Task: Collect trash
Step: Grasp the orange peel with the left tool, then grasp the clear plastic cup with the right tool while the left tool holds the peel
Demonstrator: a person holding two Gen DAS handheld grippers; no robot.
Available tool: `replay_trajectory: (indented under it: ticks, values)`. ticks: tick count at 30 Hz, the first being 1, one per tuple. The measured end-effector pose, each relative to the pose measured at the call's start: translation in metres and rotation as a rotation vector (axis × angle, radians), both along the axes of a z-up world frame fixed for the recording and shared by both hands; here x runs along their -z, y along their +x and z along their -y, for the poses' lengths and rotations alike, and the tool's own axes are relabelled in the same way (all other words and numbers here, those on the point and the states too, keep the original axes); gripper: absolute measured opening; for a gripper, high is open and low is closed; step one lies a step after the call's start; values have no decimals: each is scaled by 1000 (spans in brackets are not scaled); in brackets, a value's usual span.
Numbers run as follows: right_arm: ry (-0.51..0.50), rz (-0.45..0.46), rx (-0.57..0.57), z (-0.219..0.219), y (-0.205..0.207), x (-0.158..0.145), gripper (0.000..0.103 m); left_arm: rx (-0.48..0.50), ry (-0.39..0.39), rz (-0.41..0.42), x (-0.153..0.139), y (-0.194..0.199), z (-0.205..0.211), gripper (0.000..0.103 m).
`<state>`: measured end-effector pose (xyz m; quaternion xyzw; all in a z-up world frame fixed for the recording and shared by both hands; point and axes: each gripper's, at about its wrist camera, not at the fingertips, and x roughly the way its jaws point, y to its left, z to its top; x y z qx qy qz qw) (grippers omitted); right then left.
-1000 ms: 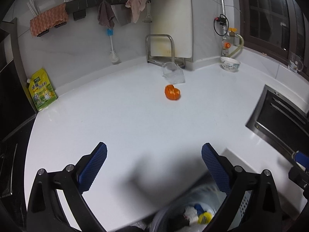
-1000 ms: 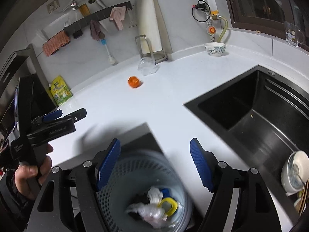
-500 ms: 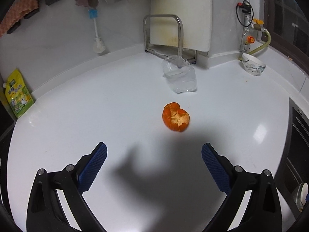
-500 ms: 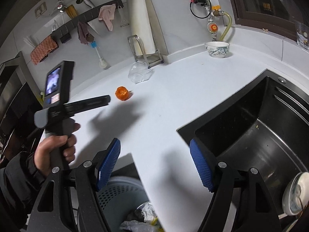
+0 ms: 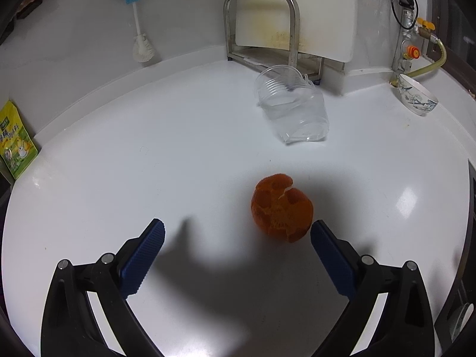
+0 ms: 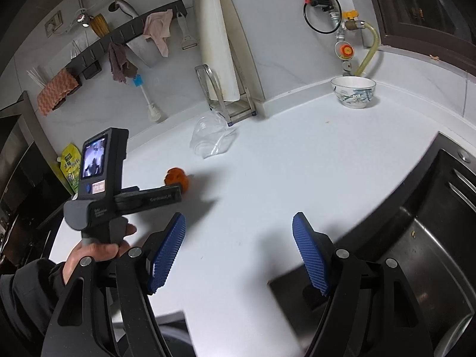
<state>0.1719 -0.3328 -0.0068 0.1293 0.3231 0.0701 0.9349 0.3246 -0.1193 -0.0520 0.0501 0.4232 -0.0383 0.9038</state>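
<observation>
Orange peel (image 5: 281, 208) is shown on the white tabletop (image 5: 148, 163), toward its back edge, just beside one pad of the wide-open, empty left claw (image 5: 236, 238). The right claw (image 6: 239, 248) is likewise held wide open and empty.

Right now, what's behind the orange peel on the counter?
Behind the orange peel a crushed clear plastic cup lies on its side on the white counter; further back, a metal rack holds a cutting board. The counter under the peel is hidden.

Patterned bowl (image 6: 353, 91) near the wall, brush (image 5: 139, 38), yellow-green pouch (image 5: 16, 142), dark sink (image 6: 431, 223).
</observation>
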Motion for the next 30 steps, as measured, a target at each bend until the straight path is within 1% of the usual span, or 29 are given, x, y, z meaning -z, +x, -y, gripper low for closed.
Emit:
replay_trajectory:
  ticks: [6,9,11,13,14,16,17,18,21,24,28,30]
  values:
    - [10,-22,36,16,21,8,71,-2,21,-15,5,9,9,95]
    - [38,-28,47,25,22,11,71,7,10,-41,9,12,12,79]
    - [65,-36,55,30,22,13,71,10,0,-39,8,12,12,72]
    - [73,-35,62,33,22,13,71,26,-14,-39,7,11,14,59]
    - [72,-34,64,33,22,12,71,36,-23,-38,6,10,14,55]
    - [66,-29,64,32,21,12,71,61,-30,-34,5,6,16,37]
    - [63,-31,63,31,22,12,71,70,-26,-27,4,5,17,35]
    - [61,-34,63,30,22,13,71,75,-19,-17,2,2,15,31]
    - [60,-49,58,26,26,15,71,76,-4,17,-3,-5,3,30]
    - [60,-61,42,17,33,15,71,55,26,89,-10,-16,-16,30]
    - [20,-58,12,-5,51,7,71,27,-2,134,-21,-19,-41,30]
    - [-2,-52,-9,-19,64,1,71,12,5,162,-25,-18,-50,30]
